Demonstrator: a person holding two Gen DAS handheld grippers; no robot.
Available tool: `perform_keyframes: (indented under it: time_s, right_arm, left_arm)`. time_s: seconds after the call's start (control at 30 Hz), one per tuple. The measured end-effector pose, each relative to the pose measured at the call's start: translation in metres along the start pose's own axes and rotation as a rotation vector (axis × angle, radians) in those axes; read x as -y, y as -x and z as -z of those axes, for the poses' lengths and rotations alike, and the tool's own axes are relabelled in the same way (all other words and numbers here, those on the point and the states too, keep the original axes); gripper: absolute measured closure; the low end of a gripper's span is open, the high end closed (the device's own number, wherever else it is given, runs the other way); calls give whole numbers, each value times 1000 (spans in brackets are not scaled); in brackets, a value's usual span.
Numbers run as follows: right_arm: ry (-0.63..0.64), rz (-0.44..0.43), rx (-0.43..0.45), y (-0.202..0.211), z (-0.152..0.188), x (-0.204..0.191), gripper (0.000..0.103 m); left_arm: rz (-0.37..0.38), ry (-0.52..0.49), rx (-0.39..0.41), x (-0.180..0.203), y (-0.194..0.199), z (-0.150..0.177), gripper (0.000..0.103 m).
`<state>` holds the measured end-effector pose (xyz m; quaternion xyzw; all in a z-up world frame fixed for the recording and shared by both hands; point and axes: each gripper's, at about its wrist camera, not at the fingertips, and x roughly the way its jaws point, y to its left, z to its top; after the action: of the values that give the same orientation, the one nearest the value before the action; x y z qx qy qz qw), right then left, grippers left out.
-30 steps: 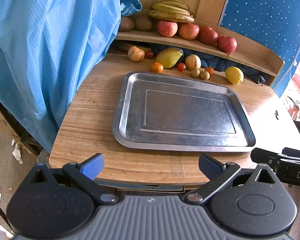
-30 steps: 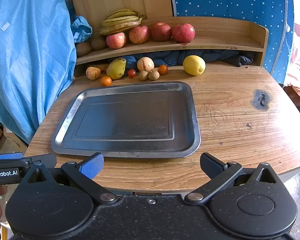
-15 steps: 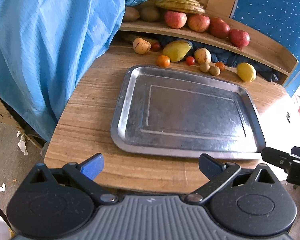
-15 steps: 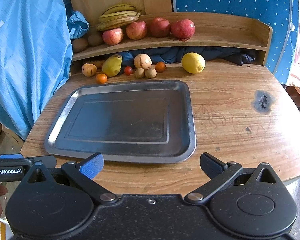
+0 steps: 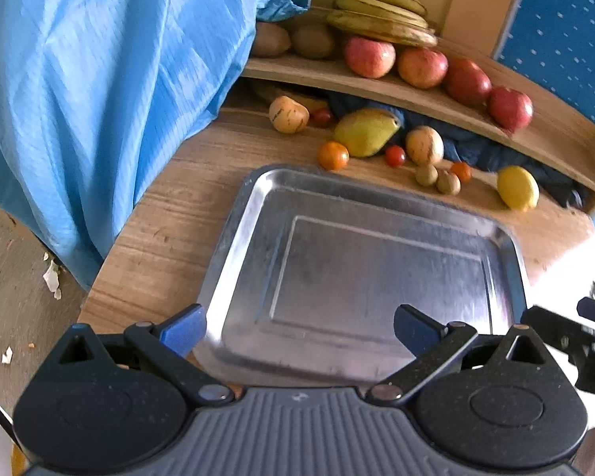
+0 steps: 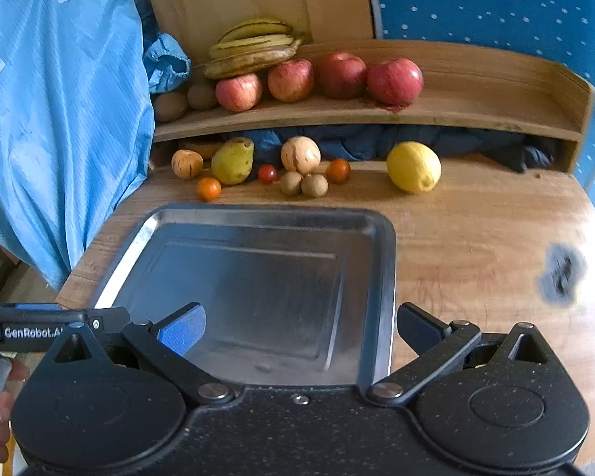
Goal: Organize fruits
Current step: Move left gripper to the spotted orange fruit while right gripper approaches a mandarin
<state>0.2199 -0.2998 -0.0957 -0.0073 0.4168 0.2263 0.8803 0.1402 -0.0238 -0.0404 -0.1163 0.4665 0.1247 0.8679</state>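
Left wrist view: the fruits lie loose on the wooden table (image 5: pixel 170 214), beyond the far rim of the empty metal tray (image 5: pixel 234 230) that sits straight ahead of the left gripper (image 5: pixel 299 327), whose jaws stand wide apart, holding nothing. Nearest are an orange tomato (image 5: pixel 333 155), a green mango (image 5: pixel 365 132) and a lemon (image 5: pixel 517 188). Further up, apples (image 5: pixel 369 56) and bananas (image 5: pixel 380 16) rest on a shelf. The right gripper (image 6: pixel 300 327) is likewise spread and empty over the tray's near edge.
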Motion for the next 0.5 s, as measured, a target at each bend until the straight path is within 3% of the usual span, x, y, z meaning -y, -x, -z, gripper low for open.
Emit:
perform_keyframes:
  time_s: [0.5]
  right_arm:
    - [114, -85, 4, -28, -29, 20, 0]
  left_arm:
    - [-51, 14, 18, 11, -25, -42, 1]
